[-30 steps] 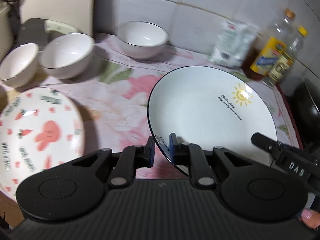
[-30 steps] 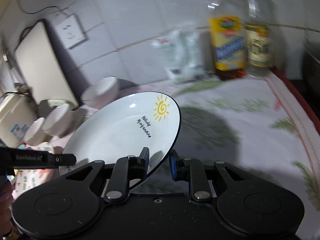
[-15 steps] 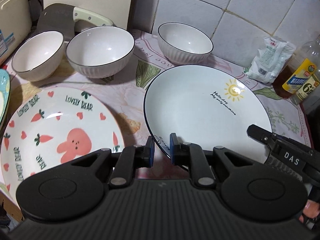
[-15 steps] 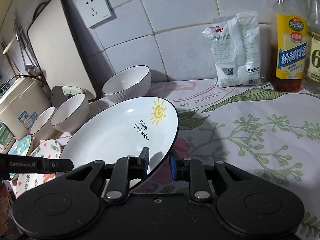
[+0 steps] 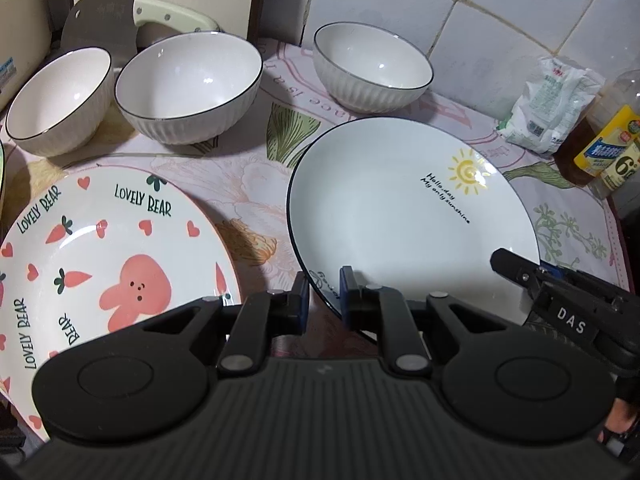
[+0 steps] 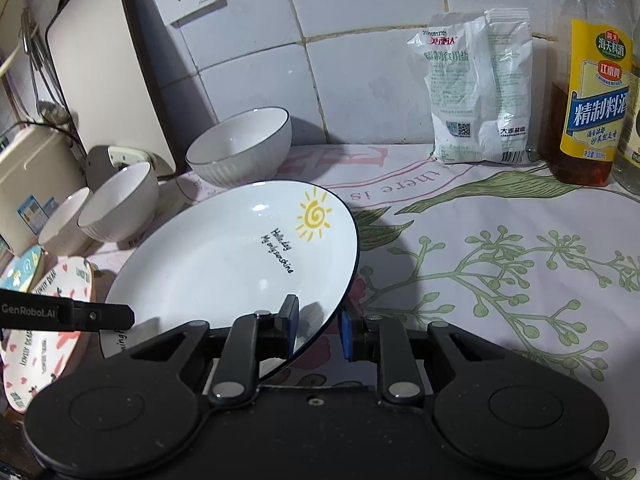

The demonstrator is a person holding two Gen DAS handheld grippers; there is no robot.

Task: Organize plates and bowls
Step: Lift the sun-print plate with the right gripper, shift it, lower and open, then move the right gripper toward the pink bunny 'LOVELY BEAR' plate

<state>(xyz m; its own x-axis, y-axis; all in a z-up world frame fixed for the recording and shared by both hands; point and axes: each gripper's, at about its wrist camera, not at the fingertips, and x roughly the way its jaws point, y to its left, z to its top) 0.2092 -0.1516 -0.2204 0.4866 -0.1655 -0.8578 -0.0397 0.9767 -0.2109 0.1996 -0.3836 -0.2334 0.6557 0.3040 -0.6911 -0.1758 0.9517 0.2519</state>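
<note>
A white sun plate (image 5: 408,216) with a yellow sun and black rim is held over the flowered counter. My left gripper (image 5: 323,296) is shut on its near-left rim. My right gripper (image 6: 318,326) is shut on its right rim, seen in the right wrist view (image 6: 224,264). A rabbit plate (image 5: 100,256) marked "LOVELY BEAR" lies to the left. Three white ribbed bowls stand behind: a small one (image 5: 60,100) at far left, one (image 5: 188,84) beside it, one (image 5: 372,66) near the tiled wall.
A salt bag (image 6: 478,88) and two bottles (image 6: 588,96) stand against the wall at the right. A cleaver (image 5: 132,16) and a cutting board (image 6: 104,80) lean at the back left. A blue plate edge (image 6: 22,268) shows at far left.
Both grippers and the sun plate have moved left and lower toward the counter. The bowls and rabbit plate now look closer and larger. Both grips stay shut on the plate.
</note>
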